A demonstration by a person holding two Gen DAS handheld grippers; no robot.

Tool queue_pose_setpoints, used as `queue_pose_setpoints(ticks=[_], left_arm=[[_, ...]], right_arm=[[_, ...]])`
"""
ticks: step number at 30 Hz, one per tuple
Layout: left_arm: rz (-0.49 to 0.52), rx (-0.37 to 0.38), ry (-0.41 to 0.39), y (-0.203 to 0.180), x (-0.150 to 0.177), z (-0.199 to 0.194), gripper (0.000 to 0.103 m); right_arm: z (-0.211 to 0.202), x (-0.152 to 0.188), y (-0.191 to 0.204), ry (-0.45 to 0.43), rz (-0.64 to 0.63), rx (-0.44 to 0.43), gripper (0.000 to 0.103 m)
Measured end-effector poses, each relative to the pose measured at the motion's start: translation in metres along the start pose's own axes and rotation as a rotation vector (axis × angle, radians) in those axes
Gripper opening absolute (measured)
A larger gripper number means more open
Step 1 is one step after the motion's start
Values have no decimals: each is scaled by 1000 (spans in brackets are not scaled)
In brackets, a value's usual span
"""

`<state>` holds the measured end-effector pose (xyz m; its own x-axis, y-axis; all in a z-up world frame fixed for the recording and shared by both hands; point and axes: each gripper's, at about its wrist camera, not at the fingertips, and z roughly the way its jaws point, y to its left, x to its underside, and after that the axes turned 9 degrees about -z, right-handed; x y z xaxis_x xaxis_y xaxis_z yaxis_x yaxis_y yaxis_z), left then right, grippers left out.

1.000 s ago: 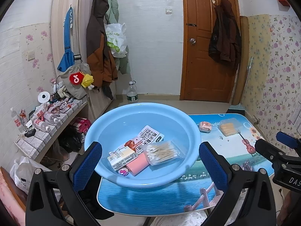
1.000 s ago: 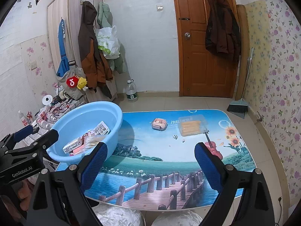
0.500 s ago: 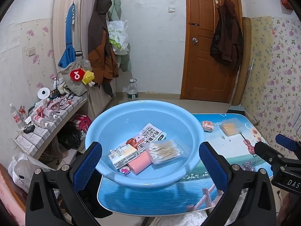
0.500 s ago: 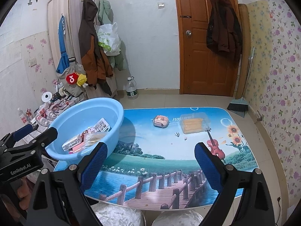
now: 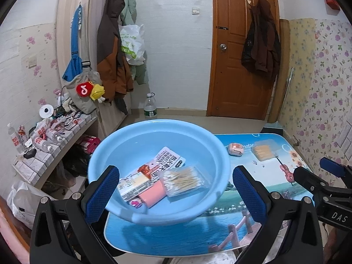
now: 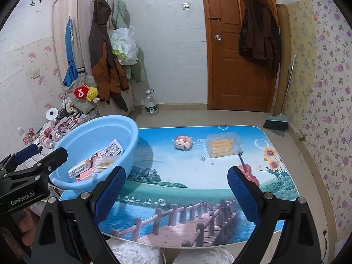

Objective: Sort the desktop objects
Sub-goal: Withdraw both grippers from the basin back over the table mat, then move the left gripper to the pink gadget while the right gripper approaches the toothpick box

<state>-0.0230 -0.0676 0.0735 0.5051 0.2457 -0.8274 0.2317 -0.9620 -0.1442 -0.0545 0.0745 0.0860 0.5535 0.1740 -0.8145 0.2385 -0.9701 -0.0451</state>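
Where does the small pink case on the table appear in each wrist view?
Left wrist: the pink case sits right of centre, just past the blue basin rim.
Right wrist: the case is at mid-frame, far side of the table.
Shared landmark: the clear box of sticks immediately to its right.

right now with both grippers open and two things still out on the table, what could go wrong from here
1. The blue basin sits at the table's left end with its rim out past the edge; a nudge while dropping things in may tip it off.
2. The pink earbud case is small and rounded, so it may slip from the jaws.
3. The clear box of cotton swabs lies flat and wide; a corner pinch may pop it open.
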Motion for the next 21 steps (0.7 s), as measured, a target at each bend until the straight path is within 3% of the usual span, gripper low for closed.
queue_pose_setpoints(ticks=[21], left_arm=[[70, 63, 56, -93, 0, 49, 103]], right_arm=[[33, 12, -95, 60, 64, 92, 95]])
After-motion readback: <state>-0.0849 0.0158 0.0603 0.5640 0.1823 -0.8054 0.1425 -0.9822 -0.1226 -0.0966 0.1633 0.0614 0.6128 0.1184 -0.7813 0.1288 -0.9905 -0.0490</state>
